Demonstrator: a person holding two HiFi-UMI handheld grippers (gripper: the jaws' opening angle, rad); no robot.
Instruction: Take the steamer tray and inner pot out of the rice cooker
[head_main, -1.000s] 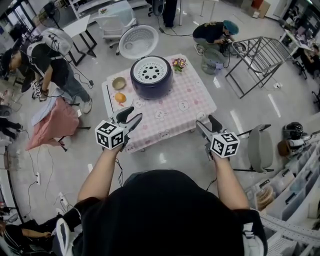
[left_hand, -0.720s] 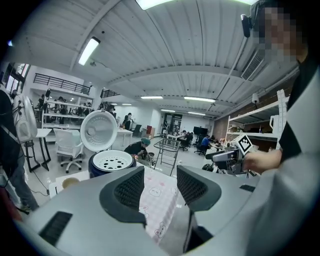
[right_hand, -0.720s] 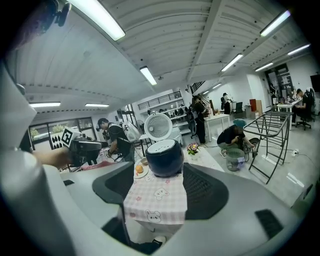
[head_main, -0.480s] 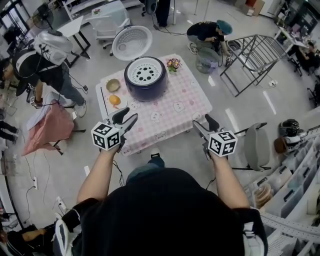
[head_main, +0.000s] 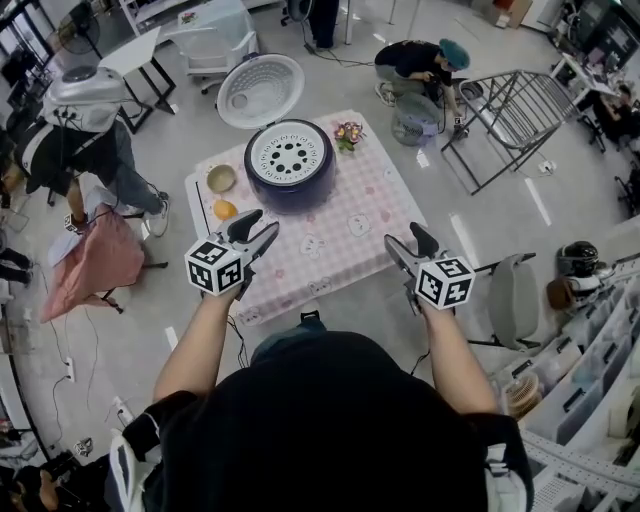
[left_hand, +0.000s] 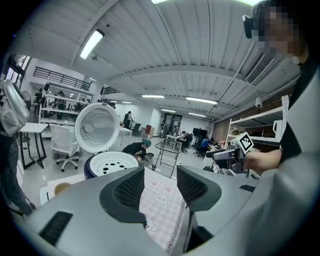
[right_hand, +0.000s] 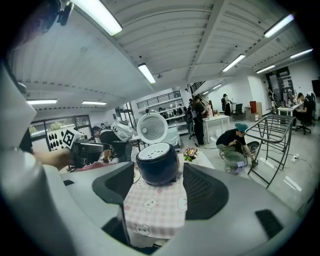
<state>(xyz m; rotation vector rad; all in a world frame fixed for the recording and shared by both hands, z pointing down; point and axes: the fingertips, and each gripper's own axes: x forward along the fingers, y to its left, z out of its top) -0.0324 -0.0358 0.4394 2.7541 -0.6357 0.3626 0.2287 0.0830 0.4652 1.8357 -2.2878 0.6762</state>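
A dark blue rice cooker (head_main: 290, 178) stands on a pink checked table (head_main: 345, 235) with its lid (head_main: 260, 90) swung up behind it. The white perforated steamer tray (head_main: 288, 155) lies in its top; the inner pot is hidden under it. In the right gripper view the cooker (right_hand: 157, 162) shows between the jaws, far off. My left gripper (head_main: 256, 233) is open over the table's near left part. My right gripper (head_main: 407, 246) is open at the near right edge. Both hold nothing.
A small bowl (head_main: 220, 178), an orange fruit (head_main: 225, 209) and a flower bunch (head_main: 348, 132) share the table. A person bends at the left (head_main: 75, 140); another crouches behind (head_main: 425, 62). A metal rack (head_main: 515, 120) and a grey chair (head_main: 515, 298) stand at the right.
I have stepped closer to the table. Both grippers now reach over its near edge instead of hanging before it, both still open.
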